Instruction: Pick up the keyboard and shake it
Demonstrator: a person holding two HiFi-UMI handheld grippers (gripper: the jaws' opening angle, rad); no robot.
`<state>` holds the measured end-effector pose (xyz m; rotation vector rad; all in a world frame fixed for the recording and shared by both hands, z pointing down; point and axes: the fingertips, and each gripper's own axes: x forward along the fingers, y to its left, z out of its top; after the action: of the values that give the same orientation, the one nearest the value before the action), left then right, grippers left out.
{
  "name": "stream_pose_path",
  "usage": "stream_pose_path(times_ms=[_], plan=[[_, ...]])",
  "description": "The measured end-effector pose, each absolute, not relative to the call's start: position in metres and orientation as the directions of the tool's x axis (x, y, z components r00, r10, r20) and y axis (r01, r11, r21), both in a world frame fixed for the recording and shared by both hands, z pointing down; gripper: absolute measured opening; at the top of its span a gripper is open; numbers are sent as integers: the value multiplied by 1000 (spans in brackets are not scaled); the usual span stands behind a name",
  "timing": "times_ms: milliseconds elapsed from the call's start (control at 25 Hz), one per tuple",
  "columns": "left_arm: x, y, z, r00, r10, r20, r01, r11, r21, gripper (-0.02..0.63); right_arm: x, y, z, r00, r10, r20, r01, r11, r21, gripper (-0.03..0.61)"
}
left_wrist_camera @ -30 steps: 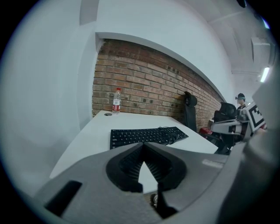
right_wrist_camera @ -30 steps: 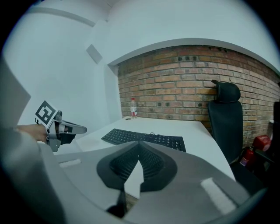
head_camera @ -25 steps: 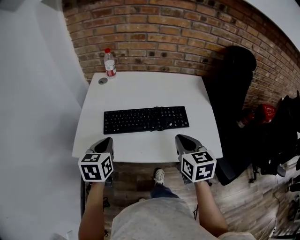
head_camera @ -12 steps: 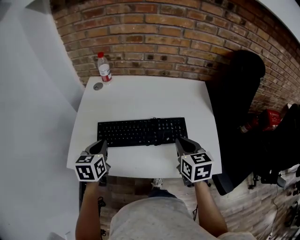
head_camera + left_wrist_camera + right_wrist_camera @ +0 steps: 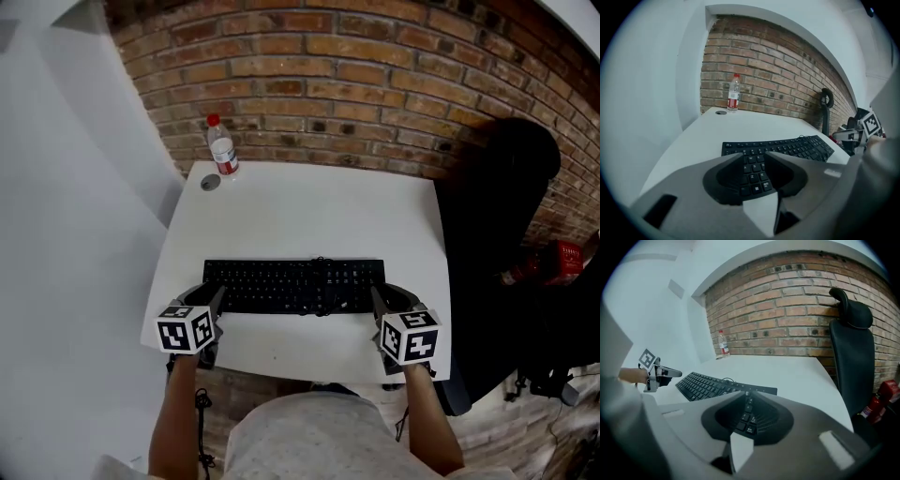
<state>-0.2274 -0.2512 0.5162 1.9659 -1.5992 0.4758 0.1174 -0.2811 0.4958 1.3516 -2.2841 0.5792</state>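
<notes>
A black keyboard (image 5: 295, 286) lies flat across the near half of the white table (image 5: 309, 211), with a thin cable bunched at its middle. My left gripper (image 5: 212, 300) hovers at the keyboard's left end. Its jaws are opening, and the left-hand keys (image 5: 754, 171) show through the gap with nothing pressed. My right gripper (image 5: 384, 300) is at the keyboard's right end. Its jaws are also opening, parted only a sliver, with the end keys (image 5: 743, 420) below them. In the left gripper view the jaws (image 5: 752, 157) point along the keyboard (image 5: 787, 147). The right gripper (image 5: 746, 393) points the same way from the other end.
A clear water bottle (image 5: 222, 146) with a red cap stands at the table's far left corner, with a small grey disc (image 5: 210, 183) beside it. A brick wall (image 5: 356, 84) backs the table. A black office chair (image 5: 497, 206) stands close to the right, and a red object (image 5: 561, 262) lies beyond it.
Both grippers have moved forward from the table's near edge to the keyboard's two ends. The left jaws have parted. The keyboard has not moved on the table.
</notes>
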Motion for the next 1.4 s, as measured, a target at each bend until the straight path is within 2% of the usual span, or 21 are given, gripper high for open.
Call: stream_pose_path(times_ms=[200, 320, 440, 880, 1080, 1400], plan=[[-249, -266, 528, 180, -758, 627, -979, -77, 188, 180, 129, -302, 507, -454, -686, 569, -878, 454, -153, 83], [-255, -269, 536, 176, -735, 655, -980, -66, 190, 246, 132, -311, 512, -470, -668, 577, -869, 467, -167, 107], [-261, -273, 541, 176, -722, 669, -979, -56, 197, 273, 133, -320, 518, -483, -648, 590, -862, 472, -186, 136], [-258, -291, 550, 319, -685, 655, -935, -114, 335, 391, 127, -332, 537, -479, -597, 644, -869, 424, -253, 263], [-248, -296, 558, 396, -642, 656, -908, -170, 382, 426, 119, -338, 543, -475, -584, 658, -877, 379, -296, 325], [-254, -302, 560, 408, -612, 677, -908, -196, 370, 440, 108, -345, 554, -470, -554, 687, -881, 347, -322, 389]])
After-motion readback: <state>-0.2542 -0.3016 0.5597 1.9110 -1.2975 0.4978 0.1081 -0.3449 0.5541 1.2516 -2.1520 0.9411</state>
